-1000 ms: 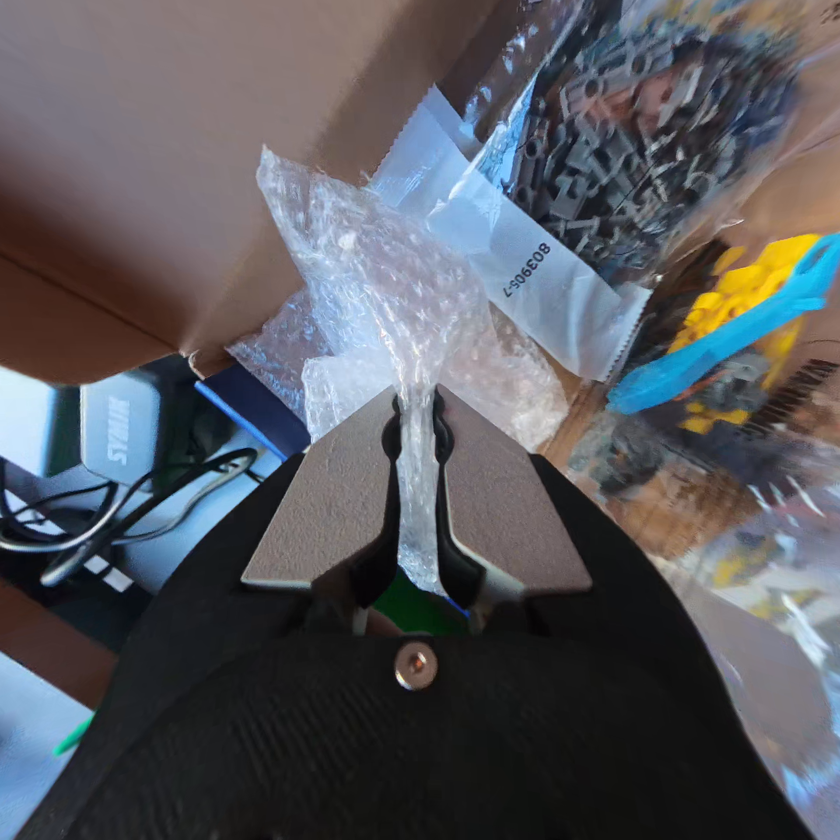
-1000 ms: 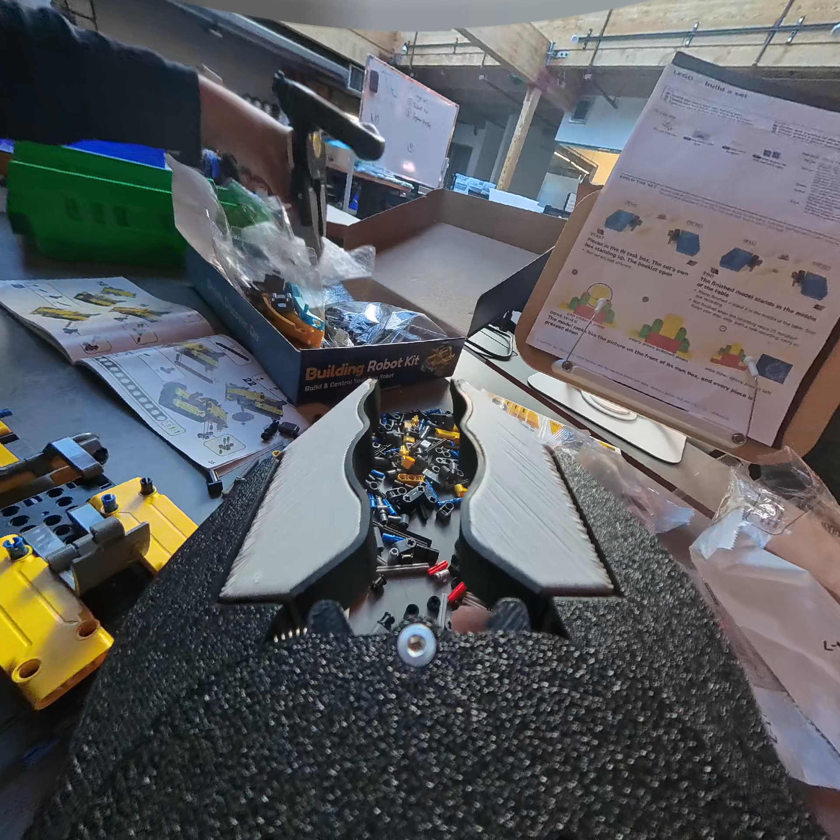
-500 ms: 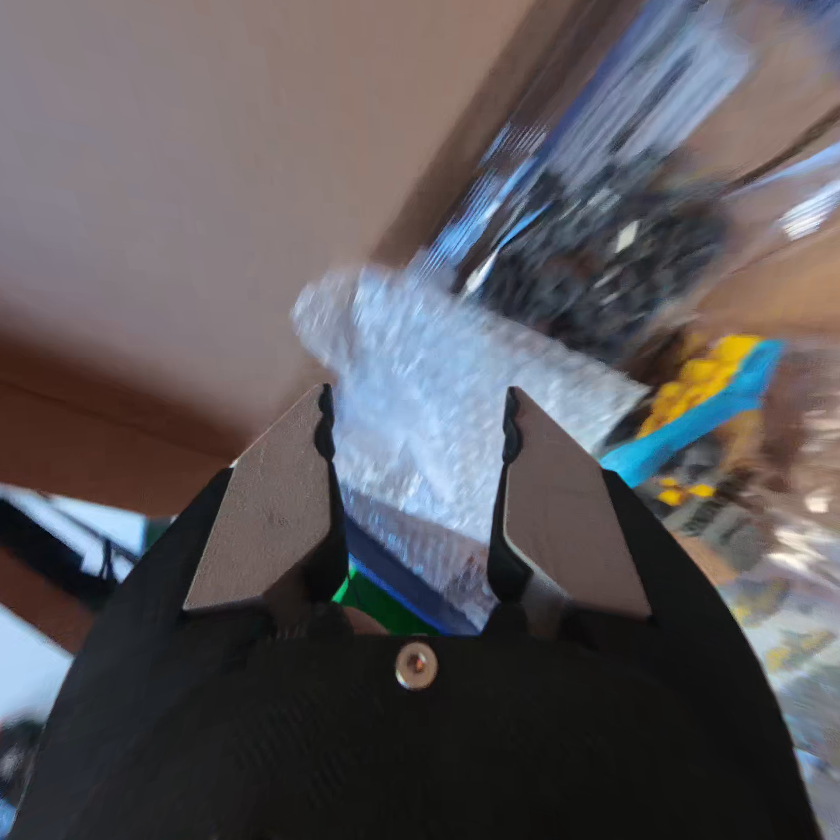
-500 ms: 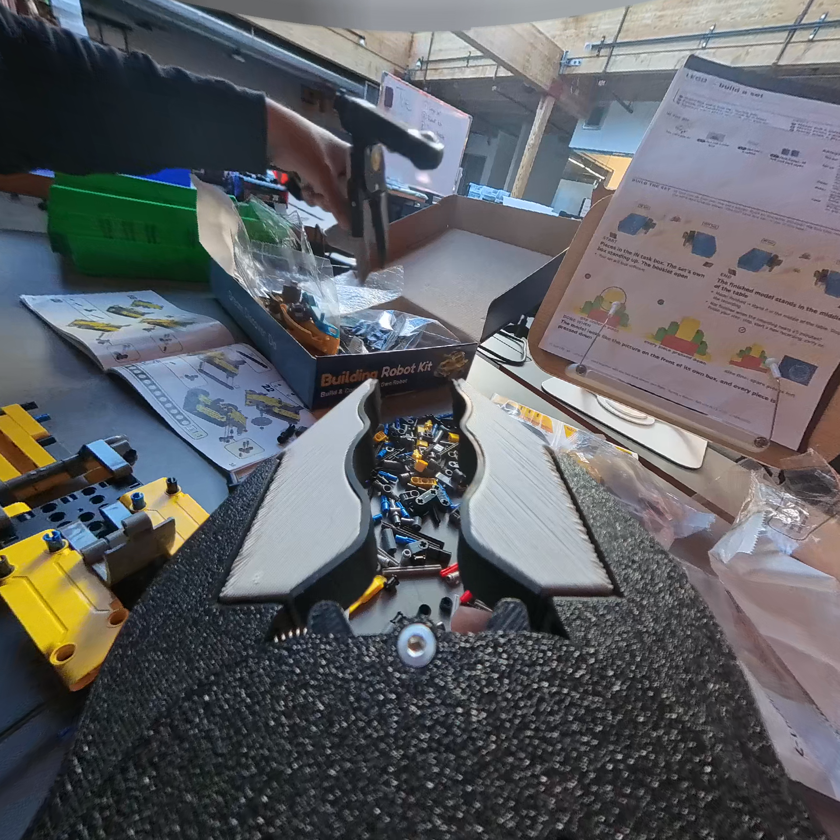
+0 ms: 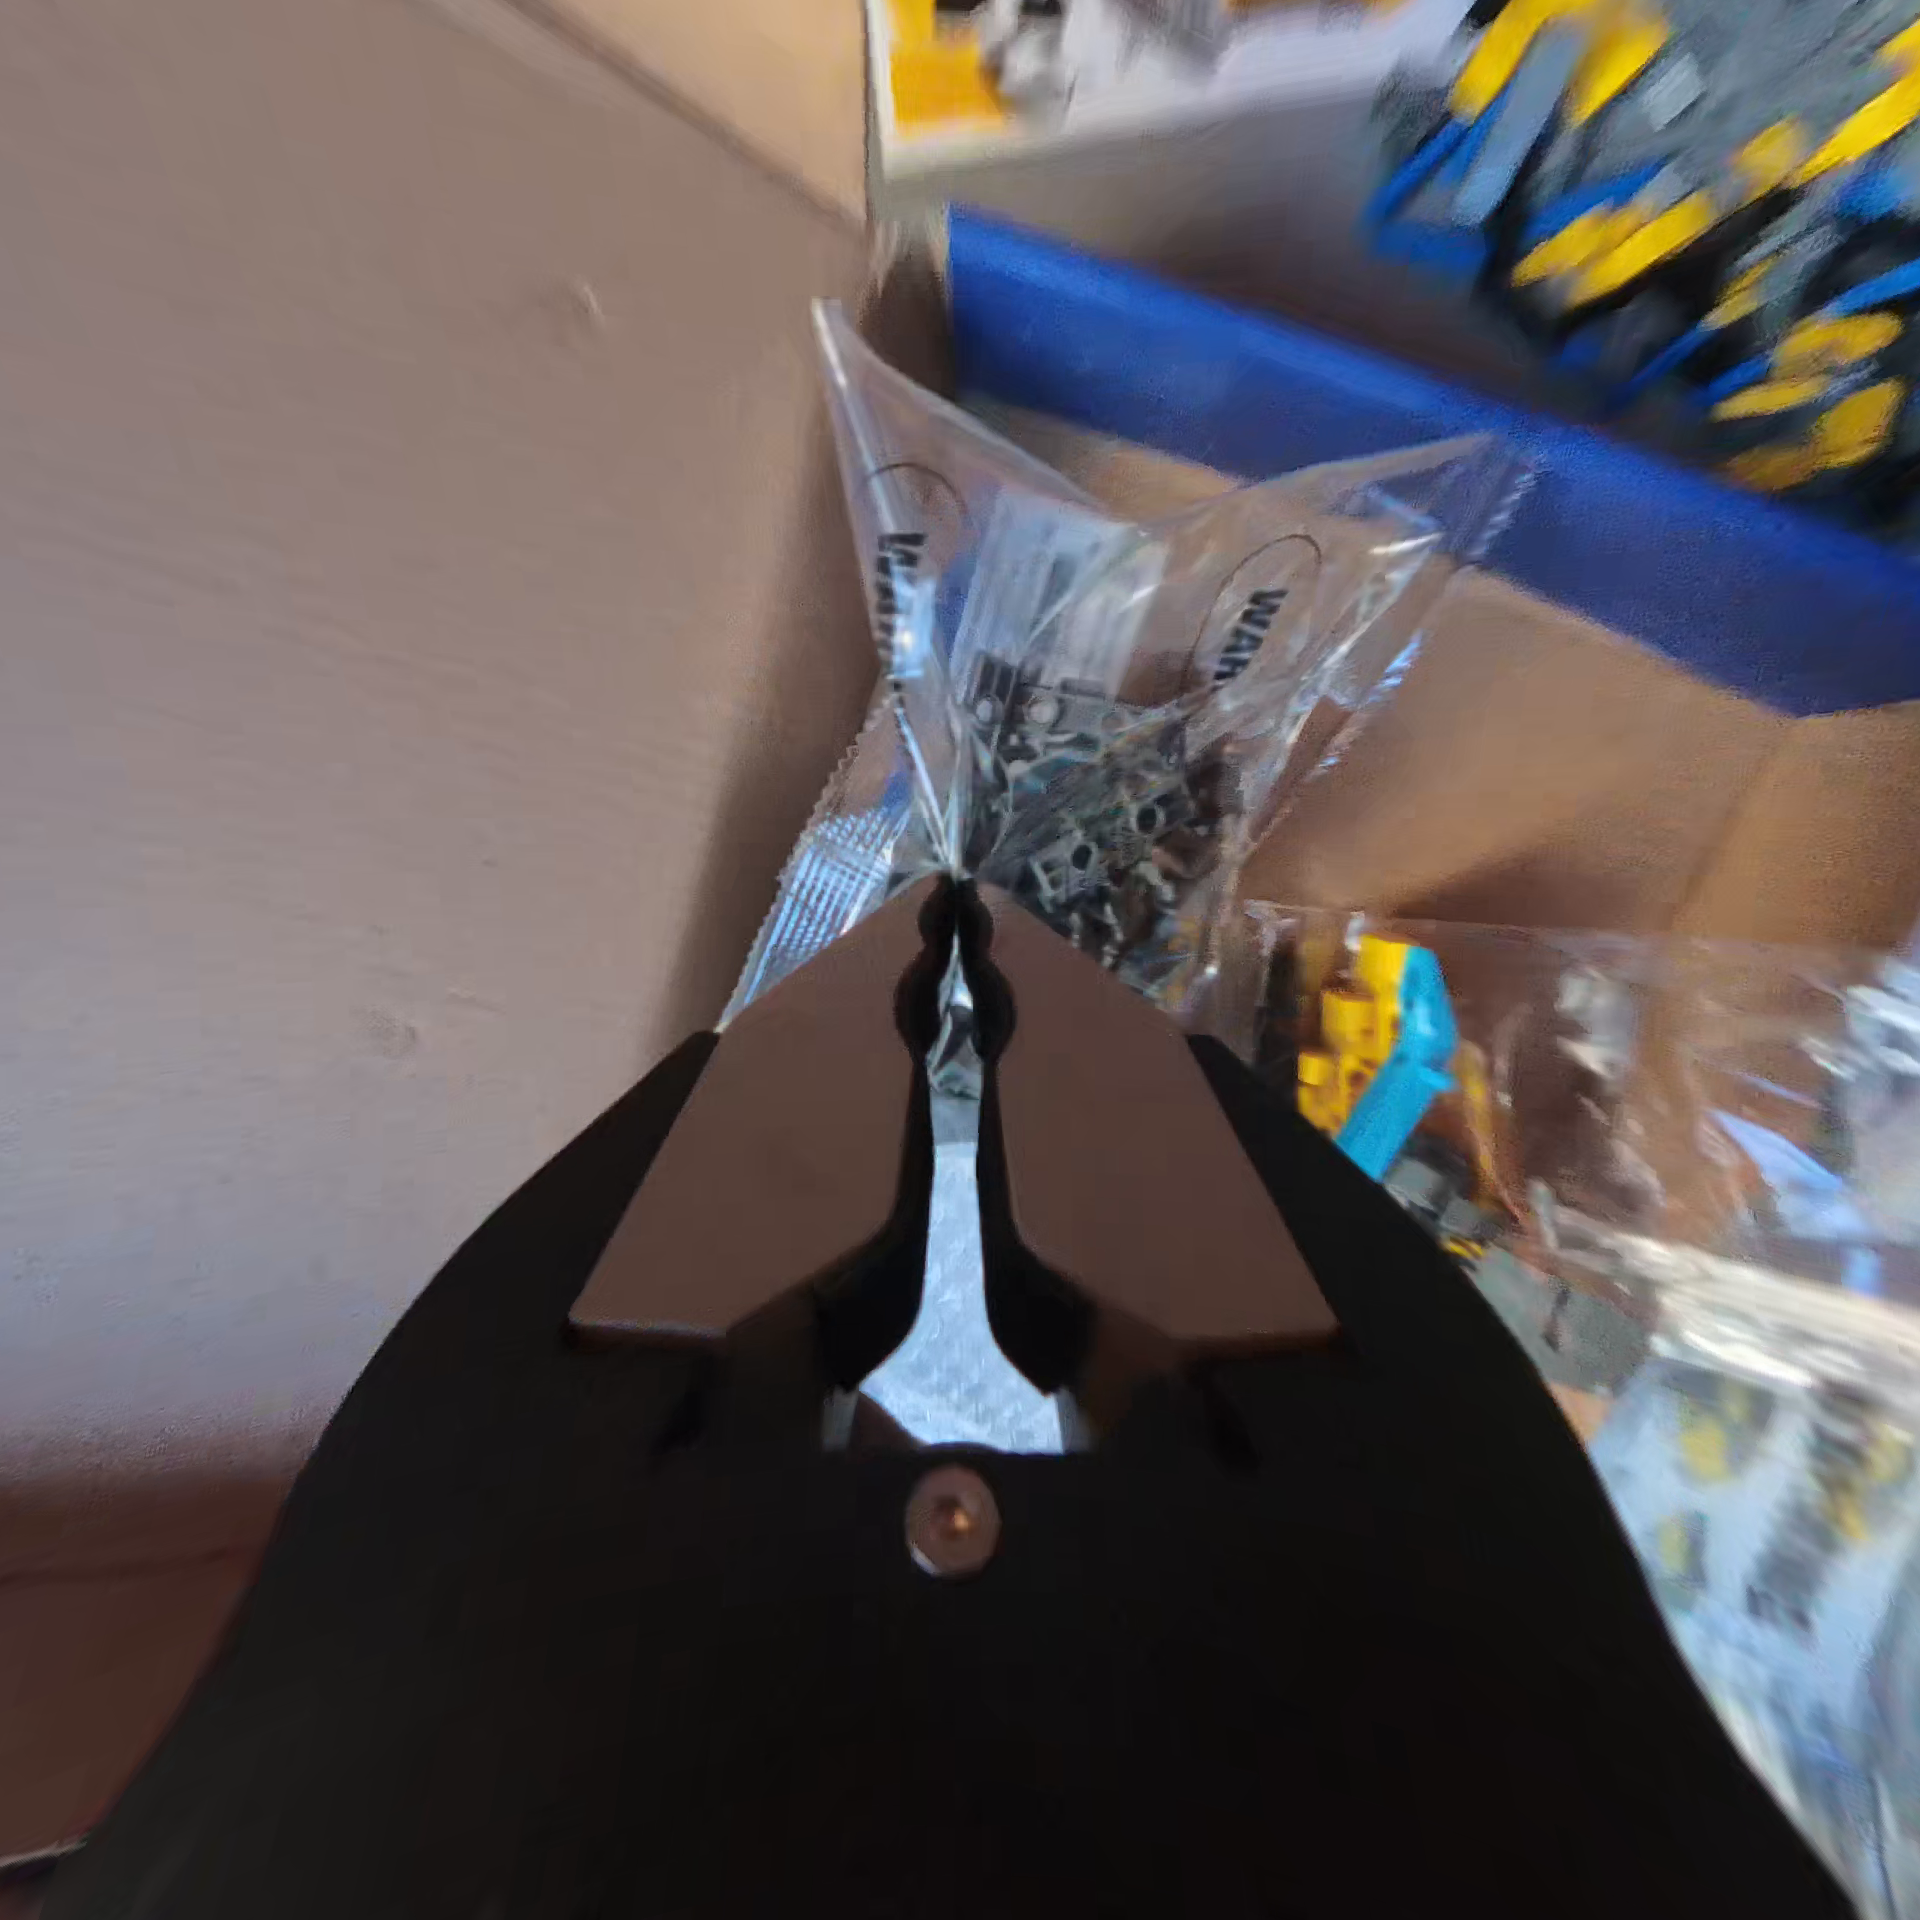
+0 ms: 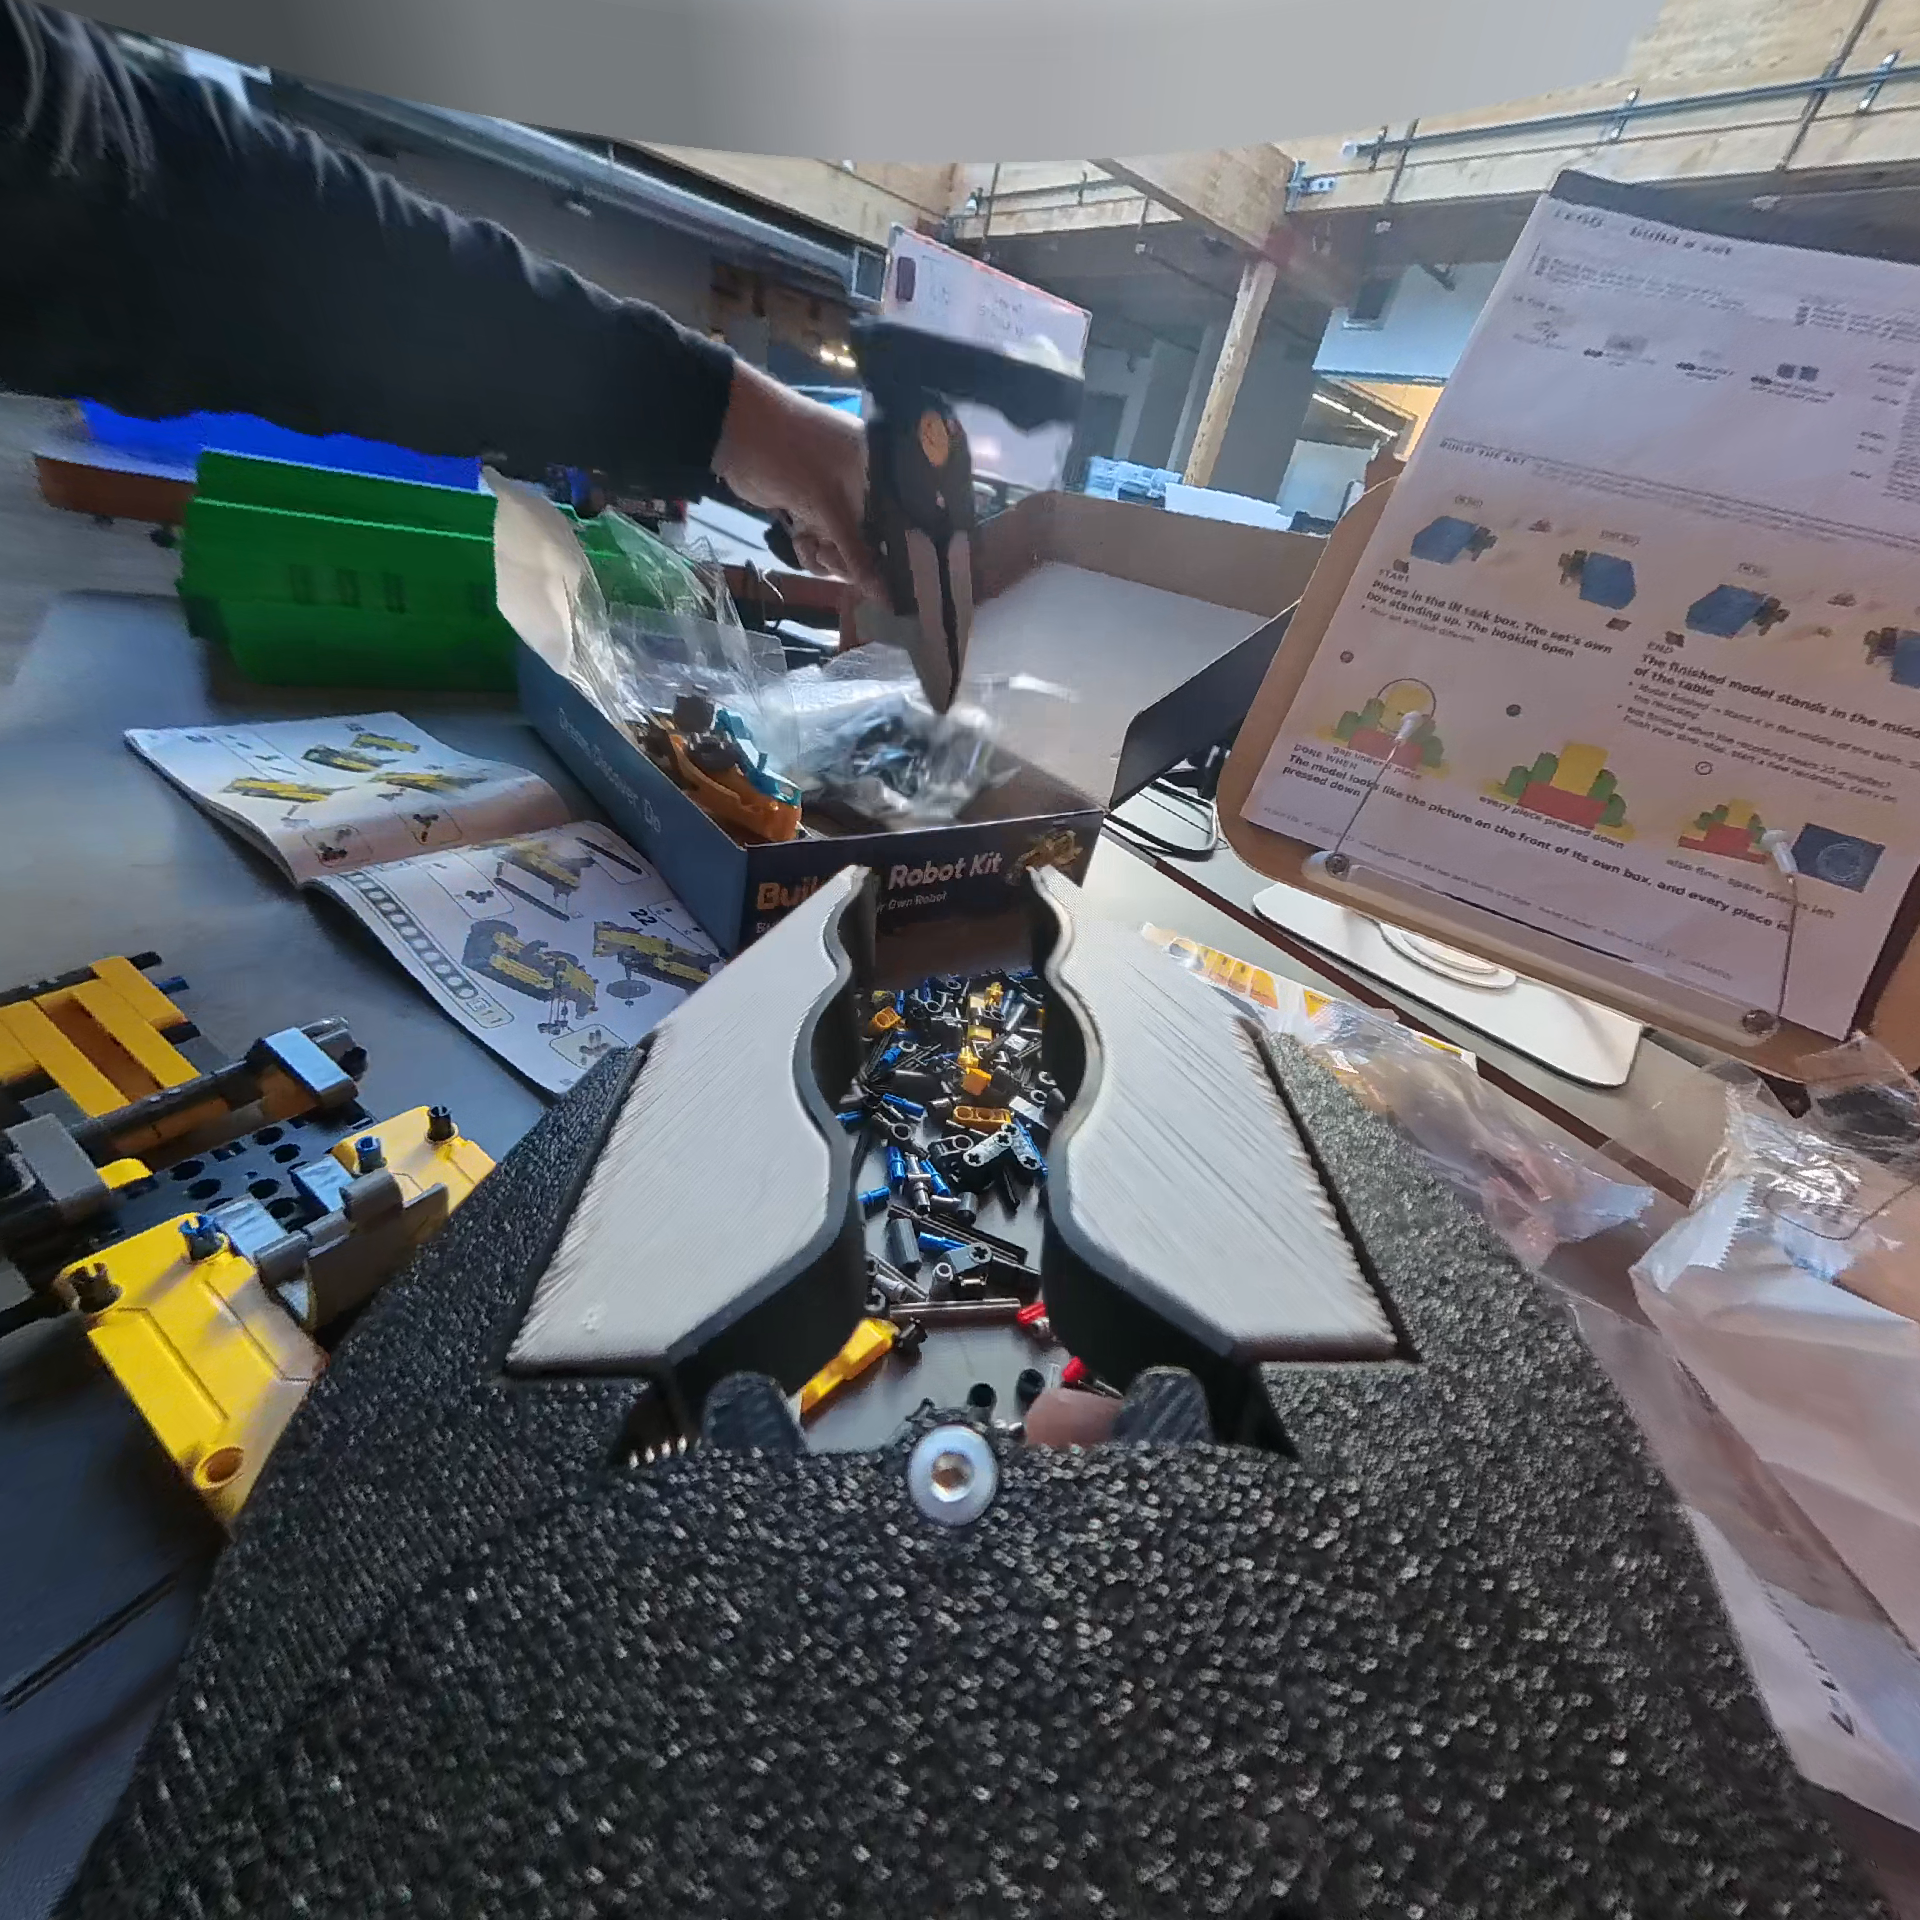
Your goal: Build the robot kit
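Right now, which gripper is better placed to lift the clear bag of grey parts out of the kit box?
Left. The left gripper is shut on the clear bag inside the kit box; the right gripper hangs open over loose pieces.

Left view close inside kit box (image 5: 1455, 488); right view low, facing it

Your left gripper (image 5: 954, 914) is black with flat grey-brown finger plates, pinching a clear bag (image 5: 1101, 665) of dark grey pieces marked with black print. At left you have plain tan cardboard (image 5: 416, 520); at upper right, a royal-blue box edge (image 5: 1351, 416).

In the right wrist view, your right gripper (image 6: 948, 914) shows a speckled black-and-grey body and ribbed pale grey fingers. Between them lies a mix of black, blue, yellow and red parts (image 6: 951, 1122). At left sits a yellow, black and grey model (image 6: 177, 1226); at upper left, bright green bins (image 6: 343, 561).
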The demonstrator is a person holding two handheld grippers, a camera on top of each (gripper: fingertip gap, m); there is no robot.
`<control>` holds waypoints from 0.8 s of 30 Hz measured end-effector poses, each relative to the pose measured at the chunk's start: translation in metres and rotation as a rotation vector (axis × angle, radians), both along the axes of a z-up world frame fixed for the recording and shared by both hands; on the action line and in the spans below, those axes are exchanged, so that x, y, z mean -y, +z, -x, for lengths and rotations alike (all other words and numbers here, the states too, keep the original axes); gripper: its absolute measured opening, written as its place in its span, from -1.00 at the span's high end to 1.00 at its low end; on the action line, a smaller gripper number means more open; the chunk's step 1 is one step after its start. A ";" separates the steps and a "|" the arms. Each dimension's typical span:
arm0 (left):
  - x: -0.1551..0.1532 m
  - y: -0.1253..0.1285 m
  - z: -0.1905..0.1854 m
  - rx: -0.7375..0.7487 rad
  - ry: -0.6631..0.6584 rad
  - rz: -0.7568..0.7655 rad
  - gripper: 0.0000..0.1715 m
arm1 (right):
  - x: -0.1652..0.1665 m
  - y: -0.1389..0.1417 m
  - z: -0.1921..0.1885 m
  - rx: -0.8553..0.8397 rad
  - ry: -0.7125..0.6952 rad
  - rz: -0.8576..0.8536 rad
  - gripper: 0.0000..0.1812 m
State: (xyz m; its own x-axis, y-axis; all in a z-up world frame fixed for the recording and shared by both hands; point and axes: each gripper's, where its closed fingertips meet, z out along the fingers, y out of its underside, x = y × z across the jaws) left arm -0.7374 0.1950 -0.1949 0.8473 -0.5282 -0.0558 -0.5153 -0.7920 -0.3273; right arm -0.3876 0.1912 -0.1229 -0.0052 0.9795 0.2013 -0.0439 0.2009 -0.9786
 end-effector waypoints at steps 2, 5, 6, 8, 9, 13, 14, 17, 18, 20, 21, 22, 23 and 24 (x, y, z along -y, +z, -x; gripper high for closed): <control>0.002 0.034 -0.006 0.108 -0.052 -0.186 1.00 | 0.001 0.000 0.000 0.002 0.006 0.007 0.68; 0.011 0.083 -0.008 0.295 -0.064 -0.414 1.00 | 0.003 -0.001 0.001 0.008 0.013 0.009 0.68; 0.017 0.098 -0.011 0.370 -0.083 -0.478 1.00 | 0.004 -0.002 0.002 0.010 0.014 0.007 0.68; 0.033 0.134 -0.023 0.603 -0.133 -0.580 1.00 | 0.005 -0.003 0.003 0.017 0.016 0.003 0.68; 0.039 0.152 -0.025 0.706 -0.145 -0.642 1.00 | 0.005 -0.004 0.003 0.020 0.014 -0.002 0.69; 0.057 0.202 -0.025 1.000 -0.205 -0.798 1.00 | 0.005 -0.008 0.004 0.039 0.005 -0.011 0.68; 0.060 0.209 -0.026 1.033 -0.223 -0.819 1.00 | 0.005 -0.008 0.004 0.038 0.004 -0.015 0.69; 0.068 0.222 -0.033 1.111 -0.279 -0.854 1.00 | 0.006 -0.009 0.004 0.044 0.003 -0.024 0.69; 0.069 0.224 -0.035 1.118 -0.291 -0.861 1.00 | 0.007 -0.009 0.004 0.046 0.005 -0.025 0.69; 0.069 0.225 -0.040 1.119 -0.306 -0.852 1.00 | 0.007 -0.008 0.004 0.042 0.008 -0.025 0.69; 0.069 0.224 -0.044 1.122 -0.319 -0.843 1.00 | 0.008 -0.008 0.004 0.040 0.009 -0.024 0.69; 0.070 0.224 -0.046 1.126 -0.327 -0.833 1.00 | 0.008 -0.008 0.004 0.039 0.010 -0.023 0.69; 0.070 0.224 -0.049 1.130 -0.336 -0.824 1.00 | 0.008 -0.008 0.004 0.039 0.010 -0.022 0.69; 0.071 0.223 -0.051 1.138 -0.345 -0.814 1.00 | 0.008 -0.007 0.004 0.038 0.011 -0.021 0.69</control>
